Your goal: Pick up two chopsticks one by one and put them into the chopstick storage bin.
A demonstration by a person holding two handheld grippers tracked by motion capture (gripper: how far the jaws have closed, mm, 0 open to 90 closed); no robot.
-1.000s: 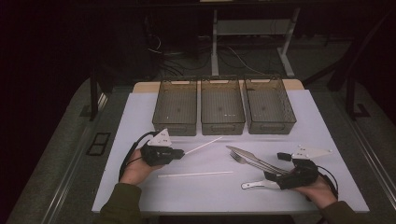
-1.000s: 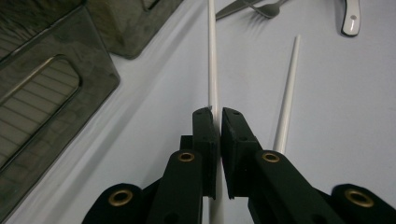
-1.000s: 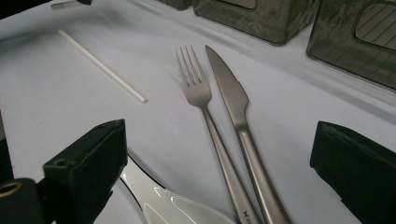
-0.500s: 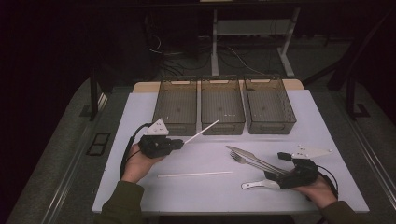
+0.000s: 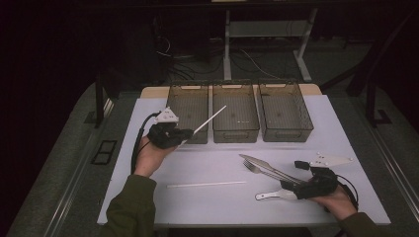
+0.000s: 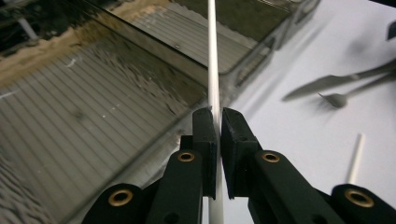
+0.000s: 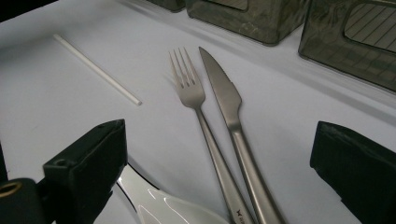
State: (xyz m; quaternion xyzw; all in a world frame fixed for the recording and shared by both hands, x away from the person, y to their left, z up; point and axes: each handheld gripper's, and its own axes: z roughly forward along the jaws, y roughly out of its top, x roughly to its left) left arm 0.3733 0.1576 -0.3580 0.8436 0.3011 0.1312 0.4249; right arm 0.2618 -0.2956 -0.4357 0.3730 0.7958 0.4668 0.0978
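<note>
High view: three smoked-plastic bins stand in a row at the far edge of the white mat [image 5: 341, 143]. Landmark: the left bin [image 5: 188, 106]. All three bins appear empty.

The left gripper [image 5: 184, 136] hangs at the near right corner of the left bin, jaws pinched shut on a white straw [image 5: 210, 120]. The straw's long axis runs up and away over the wall between the left bin and the middle bin [image 5: 235, 111].

A second straw [image 5: 206, 184] lies flat on the mat, well nearer than the left bin.

The right gripper [image 5: 291, 190] rests far right of it, jaws wide apart, gripping nothing, astride a fork [image 7: 189, 91], a knife [image 7: 224, 95] and a white spoon [image 7: 163, 205].
</note>
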